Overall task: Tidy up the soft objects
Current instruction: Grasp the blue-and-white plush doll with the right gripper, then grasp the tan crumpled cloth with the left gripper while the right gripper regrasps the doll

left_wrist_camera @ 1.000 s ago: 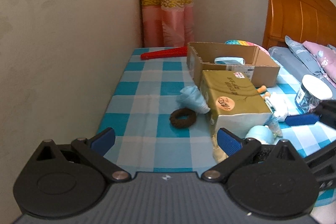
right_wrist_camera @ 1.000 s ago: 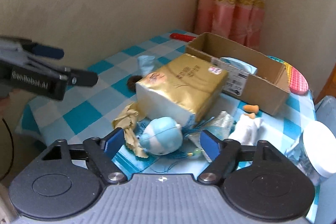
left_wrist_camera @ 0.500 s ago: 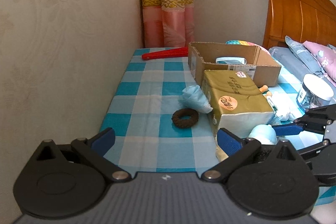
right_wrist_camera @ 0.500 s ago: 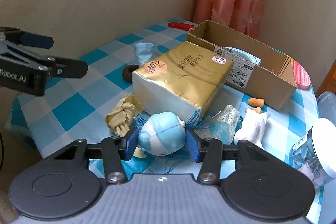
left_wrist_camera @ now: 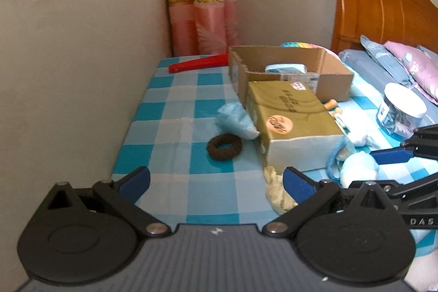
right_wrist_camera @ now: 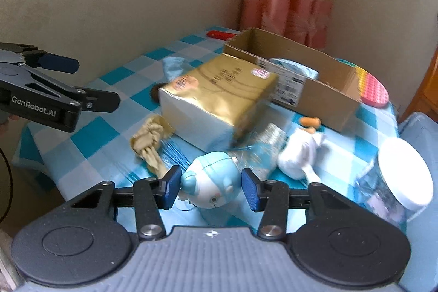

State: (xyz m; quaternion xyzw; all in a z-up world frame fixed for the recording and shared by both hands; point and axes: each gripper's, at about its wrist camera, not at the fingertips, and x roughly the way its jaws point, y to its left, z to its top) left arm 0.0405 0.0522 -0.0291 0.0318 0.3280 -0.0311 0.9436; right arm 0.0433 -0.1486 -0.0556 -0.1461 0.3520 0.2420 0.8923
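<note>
A round blue-and-white plush toy sits between the blue pads of my right gripper, which is shut on it just above the checked tablecloth. The left wrist view shows the same toy at the right, clamped by the right gripper. My left gripper is open with nothing between its fingers, at the table's near left edge. It shows again as the left gripper in the right wrist view. A gold tissue pack lies behind the toy, in front of an open cardboard box.
Around the pack lie a beige cloth, a white plush toy, a light blue cloth and a brown hair ring. A white-lidded jar stands right. A wall borders the left; a bed lies right.
The right gripper's jaws closed from wide apart onto the blue plush toy and now hold it. The left gripper has stayed open and almost still.
</note>
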